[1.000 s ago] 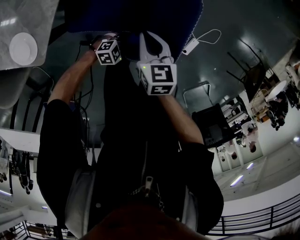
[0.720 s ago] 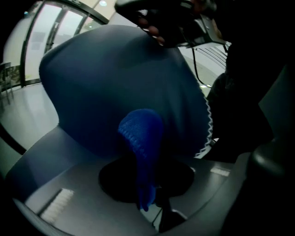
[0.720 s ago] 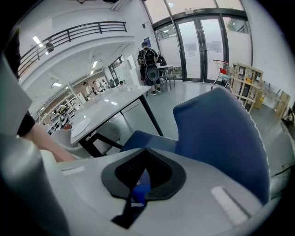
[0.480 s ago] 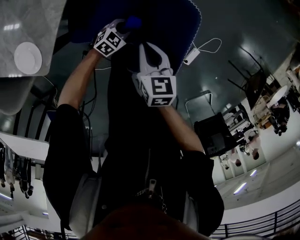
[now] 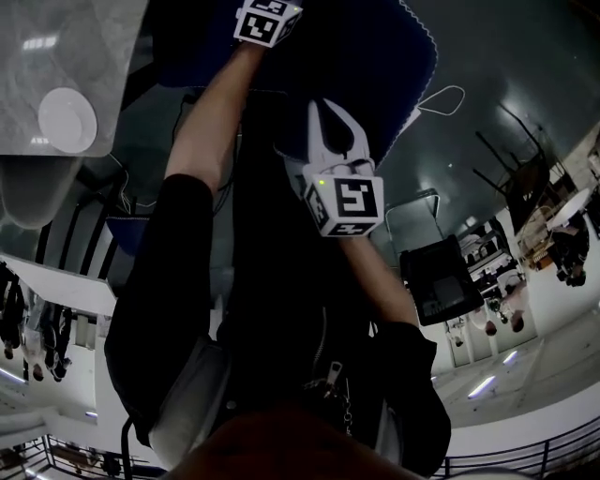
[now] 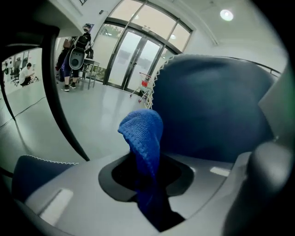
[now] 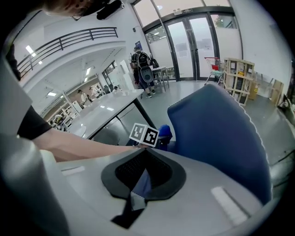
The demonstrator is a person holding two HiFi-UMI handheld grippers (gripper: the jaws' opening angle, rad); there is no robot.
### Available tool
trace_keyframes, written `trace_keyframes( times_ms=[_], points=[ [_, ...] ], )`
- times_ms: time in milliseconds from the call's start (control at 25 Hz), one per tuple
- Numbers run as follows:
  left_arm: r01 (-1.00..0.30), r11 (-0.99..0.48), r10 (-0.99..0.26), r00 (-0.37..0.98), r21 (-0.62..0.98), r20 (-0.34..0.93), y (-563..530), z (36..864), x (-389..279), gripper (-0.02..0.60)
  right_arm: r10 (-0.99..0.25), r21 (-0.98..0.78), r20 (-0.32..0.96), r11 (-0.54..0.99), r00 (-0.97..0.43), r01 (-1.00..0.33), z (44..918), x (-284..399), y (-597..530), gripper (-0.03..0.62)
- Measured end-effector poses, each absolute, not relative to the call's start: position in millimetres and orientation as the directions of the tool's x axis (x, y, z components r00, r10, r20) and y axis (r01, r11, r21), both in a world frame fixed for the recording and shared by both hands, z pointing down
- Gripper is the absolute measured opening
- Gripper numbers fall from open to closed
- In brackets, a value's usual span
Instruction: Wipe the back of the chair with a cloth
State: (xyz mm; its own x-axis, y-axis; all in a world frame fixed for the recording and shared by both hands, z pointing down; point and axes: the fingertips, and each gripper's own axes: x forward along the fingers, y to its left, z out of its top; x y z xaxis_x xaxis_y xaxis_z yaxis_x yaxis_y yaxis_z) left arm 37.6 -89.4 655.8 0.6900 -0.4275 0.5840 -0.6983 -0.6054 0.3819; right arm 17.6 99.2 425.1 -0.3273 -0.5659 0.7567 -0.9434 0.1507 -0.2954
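The chair back (image 5: 347,56) is dark blue with a stitched edge and fills the top of the head view. My left gripper (image 6: 147,184) is shut on a bright blue knitted cloth (image 6: 144,138), whose bunched end stands up beside the chair back (image 6: 216,106). In the head view only that gripper's marker cube (image 5: 267,19) shows, at the top edge against the chair. The right gripper view shows the same cube (image 7: 145,134) and the cloth (image 7: 165,133) at the chair back's (image 7: 216,138) left edge. My right gripper (image 5: 330,108) is shut, nearer me and just short of the chair.
A pale table (image 5: 56,66) with a white round dish (image 5: 67,119) lies at the left. A second dark chair (image 5: 441,281) stands at the right, and a white cable (image 5: 441,98) lies on the glossy floor. People stand near glass doors (image 6: 73,55) far off.
My left gripper has travelled away from me along the chair back with the cloth, its cube now at the view's top edge. My right gripper shifted slightly right and stayed shut.
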Motion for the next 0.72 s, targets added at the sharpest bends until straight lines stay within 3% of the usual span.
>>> trace_keyframes(
  times_ms=[240,720],
  points=[
    [-0.639,-0.629,-0.319,0.731,0.442,0.603,-83,669,66,0.091,-0.567,-0.304,0.760,0.120,-0.317,-0.945,434,24,95,0.003],
    [-0.507,-0.783,-0.227,0.771,0.359,0.594,-32,663,77,0.087,-0.534,-0.293,0.772,0.182,-0.344,-0.939,446,15,104,0.003]
  ],
)
